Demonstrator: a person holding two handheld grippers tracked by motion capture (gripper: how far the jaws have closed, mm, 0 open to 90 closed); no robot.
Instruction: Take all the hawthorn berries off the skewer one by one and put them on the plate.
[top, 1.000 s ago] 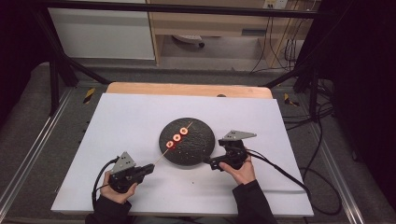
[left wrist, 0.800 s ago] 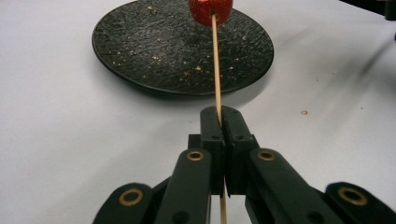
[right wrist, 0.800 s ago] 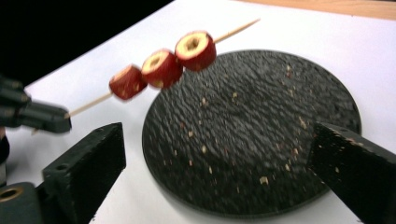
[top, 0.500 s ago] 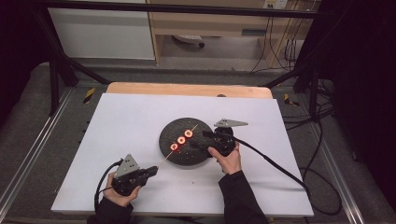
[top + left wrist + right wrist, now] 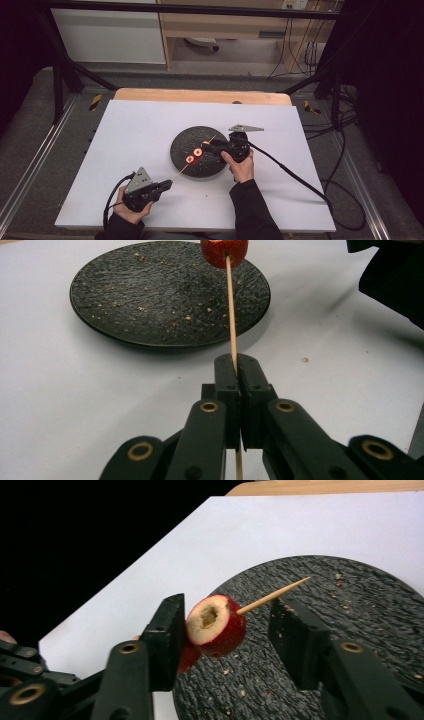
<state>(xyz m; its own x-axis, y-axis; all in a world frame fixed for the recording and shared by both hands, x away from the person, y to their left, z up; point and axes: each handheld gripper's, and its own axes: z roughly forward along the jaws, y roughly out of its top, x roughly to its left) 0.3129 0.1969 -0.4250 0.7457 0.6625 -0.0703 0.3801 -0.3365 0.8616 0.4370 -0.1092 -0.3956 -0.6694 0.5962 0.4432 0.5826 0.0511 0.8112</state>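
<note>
While the left hand-held gripper pinches the skewer, cored red fruit sits between the right hand-held gripper's wide jaws.

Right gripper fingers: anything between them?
Yes. In the right gripper view a cored red fruit on the wooden skewer sits between the open fingers, over the black plate. The left gripper clamps the skewer's other end.
</note>
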